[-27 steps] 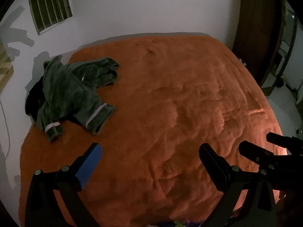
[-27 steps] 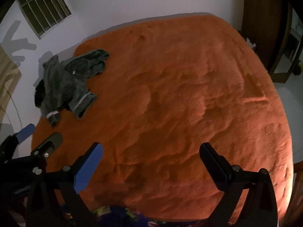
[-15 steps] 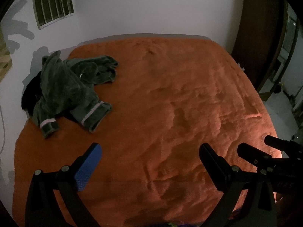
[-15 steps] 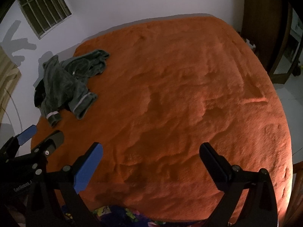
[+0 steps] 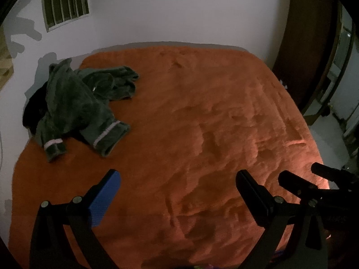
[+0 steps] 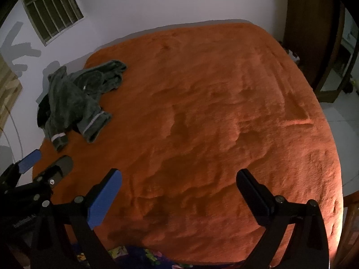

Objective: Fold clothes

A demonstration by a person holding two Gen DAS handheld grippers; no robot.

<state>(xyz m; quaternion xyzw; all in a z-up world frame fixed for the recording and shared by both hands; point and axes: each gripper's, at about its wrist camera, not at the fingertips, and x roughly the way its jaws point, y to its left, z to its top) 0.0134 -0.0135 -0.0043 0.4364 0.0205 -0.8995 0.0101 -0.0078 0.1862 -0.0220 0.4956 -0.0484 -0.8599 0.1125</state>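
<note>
Dim white-walled room (image 5: 179, 11); orange blanket (image 5: 202, 123) covers, seemingly, a bed.

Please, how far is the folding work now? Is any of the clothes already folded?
Nothing looks folded yet. The green garment lies crumpled at the far left corner of the orange blanket, with something dark beside it. Nothing is in hand: the left gripper and the right gripper both hover with jaws open, short of the pile. All is left: reach the garment, spread it flat, fold it.

dark green garment (image 5: 76, 103), orange blanket (image 5: 202, 123)
</note>
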